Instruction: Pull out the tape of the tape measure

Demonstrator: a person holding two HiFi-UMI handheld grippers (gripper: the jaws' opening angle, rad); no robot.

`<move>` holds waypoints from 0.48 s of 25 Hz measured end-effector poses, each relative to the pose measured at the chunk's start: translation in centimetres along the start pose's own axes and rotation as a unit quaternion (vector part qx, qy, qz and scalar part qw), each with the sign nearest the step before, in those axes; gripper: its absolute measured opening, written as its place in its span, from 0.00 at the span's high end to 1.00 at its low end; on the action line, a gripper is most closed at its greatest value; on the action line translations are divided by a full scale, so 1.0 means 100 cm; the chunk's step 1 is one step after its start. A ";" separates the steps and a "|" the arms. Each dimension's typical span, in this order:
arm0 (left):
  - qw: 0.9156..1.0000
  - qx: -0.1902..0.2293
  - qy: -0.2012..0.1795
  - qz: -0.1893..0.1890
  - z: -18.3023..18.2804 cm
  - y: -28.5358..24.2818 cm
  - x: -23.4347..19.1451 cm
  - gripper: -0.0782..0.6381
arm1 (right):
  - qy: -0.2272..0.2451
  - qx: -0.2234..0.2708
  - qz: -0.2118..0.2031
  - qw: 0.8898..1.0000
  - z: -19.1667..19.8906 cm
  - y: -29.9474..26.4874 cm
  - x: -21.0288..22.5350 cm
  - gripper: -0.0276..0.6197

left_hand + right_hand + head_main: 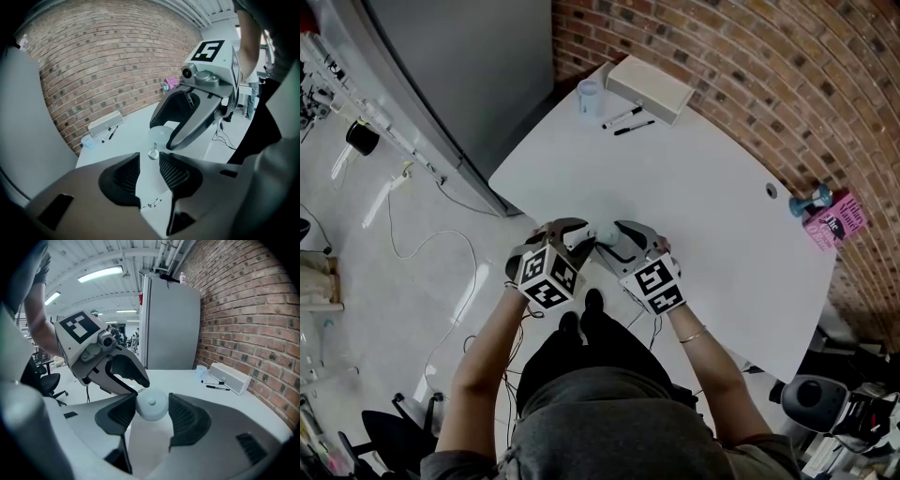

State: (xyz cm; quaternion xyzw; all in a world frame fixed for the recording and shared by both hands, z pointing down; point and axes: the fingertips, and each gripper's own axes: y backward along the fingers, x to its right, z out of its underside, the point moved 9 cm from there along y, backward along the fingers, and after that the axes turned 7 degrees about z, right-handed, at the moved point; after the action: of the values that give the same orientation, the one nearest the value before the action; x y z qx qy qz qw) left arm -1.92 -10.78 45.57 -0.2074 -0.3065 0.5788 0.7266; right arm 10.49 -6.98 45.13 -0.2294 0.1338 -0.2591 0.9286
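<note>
A small round white tape measure (604,232) is at the near edge of the white table (694,187). My right gripper (614,244) is shut on it; in the right gripper view the case (151,404) sits between both pads at that gripper's (151,409) tips. My left gripper (584,240) faces it from the left. In the left gripper view a small metal pull ring (153,152) hangs from the case (161,135), right at the tips of my left gripper (149,158). The left jaws stand narrowly apart, wider than the ring.
A white box (652,87), two markers (623,117) and a small clear cup (589,96) lie at the table's far end. A teal dumbbell (811,200) and a pink book (836,221) sit by the brick wall (750,56). Cables trail on the floor (412,253).
</note>
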 end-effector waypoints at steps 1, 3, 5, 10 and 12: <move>1.000 -0.005 -0.007 0.004 0.000 -0.001 0.000 0.70 | 0.001 -0.001 -0.002 1.000 0.001 -0.001 0.000 0.61; 1.000 -0.016 -0.022 0.012 -0.001 -0.003 0.000 0.70 | 0.004 -0.004 -0.004 1.000 0.002 -0.003 0.000 0.61; 0.999 -0.026 -0.037 0.017 -0.002 -0.006 0.001 0.70 | 0.003 -0.011 -0.008 1.000 0.004 -0.004 -0.001 0.61; 0.996 -0.049 -0.077 0.024 -0.004 -0.012 0.005 0.74 | 0.002 -0.018 -0.014 1.000 0.008 -0.008 0.002 0.61; 0.994 -0.056 -0.086 0.026 -0.004 -0.013 0.006 0.77 | 0.005 -0.018 -0.016 1.000 0.010 -0.011 0.003 0.61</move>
State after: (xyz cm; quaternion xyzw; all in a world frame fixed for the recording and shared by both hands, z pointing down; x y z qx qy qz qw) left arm -0.62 -10.53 46.30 -0.2045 -0.3944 0.5953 0.6695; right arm 10.69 -7.59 46.50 -0.2469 0.1392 -0.2725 0.9194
